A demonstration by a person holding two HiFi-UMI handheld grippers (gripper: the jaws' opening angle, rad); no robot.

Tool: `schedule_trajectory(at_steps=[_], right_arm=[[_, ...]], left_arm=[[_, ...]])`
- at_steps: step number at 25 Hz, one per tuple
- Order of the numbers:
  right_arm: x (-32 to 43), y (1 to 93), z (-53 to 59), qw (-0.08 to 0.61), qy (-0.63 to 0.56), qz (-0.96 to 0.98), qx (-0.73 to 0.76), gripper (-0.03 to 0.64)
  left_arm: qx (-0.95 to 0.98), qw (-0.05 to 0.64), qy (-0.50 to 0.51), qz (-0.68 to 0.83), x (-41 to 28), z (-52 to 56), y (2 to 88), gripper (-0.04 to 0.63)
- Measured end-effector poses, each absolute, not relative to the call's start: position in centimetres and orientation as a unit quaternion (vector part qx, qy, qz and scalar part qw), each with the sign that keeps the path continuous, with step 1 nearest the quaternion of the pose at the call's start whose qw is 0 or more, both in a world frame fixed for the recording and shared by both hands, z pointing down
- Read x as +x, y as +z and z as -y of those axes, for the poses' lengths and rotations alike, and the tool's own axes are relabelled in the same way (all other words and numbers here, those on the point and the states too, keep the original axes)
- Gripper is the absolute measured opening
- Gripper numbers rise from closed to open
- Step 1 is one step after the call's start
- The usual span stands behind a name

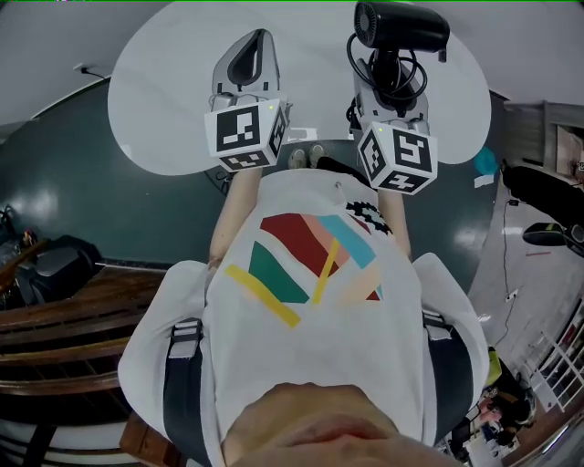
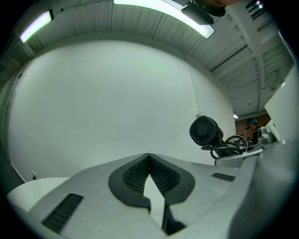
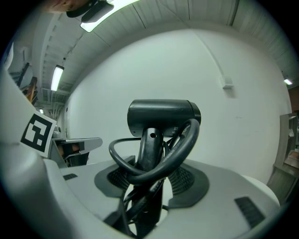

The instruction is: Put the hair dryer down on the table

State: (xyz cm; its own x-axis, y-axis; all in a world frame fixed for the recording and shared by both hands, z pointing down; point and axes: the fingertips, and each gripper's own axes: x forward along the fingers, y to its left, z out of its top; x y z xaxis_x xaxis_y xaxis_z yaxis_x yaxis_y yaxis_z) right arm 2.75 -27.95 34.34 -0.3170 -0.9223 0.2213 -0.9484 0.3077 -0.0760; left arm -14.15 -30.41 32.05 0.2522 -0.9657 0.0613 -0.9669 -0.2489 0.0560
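The bench (image 1: 155,109) fills the upper middle of the head view. Against it, the left tool (image 1: 258,38) sits left of centre and the right tool (image 1: 388,82) right of centre, side by side. The hair dryer (image 1: 401,25) stands upright in the right tool, its handle between the jaws. Its cord (image 3: 187,148) loops round the handle.

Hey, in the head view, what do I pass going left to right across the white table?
table, its left part → left gripper, jaws together, nothing in them → hair dryer, its handle clamped in the right gripper → teal object just off the table's right edge.
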Motion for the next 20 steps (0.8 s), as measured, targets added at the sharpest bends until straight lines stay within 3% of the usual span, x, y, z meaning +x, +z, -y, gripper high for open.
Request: schedule_trajectory(at_steps=[20], right_arm=[[0.0, 34.1, 31.6, 0.075, 0.092, 0.832, 0.542, 0.222]], left_arm=[[0.769, 0.012, 0.031, 0.638, -15.9, 31.4, 30.9, 0.015]])
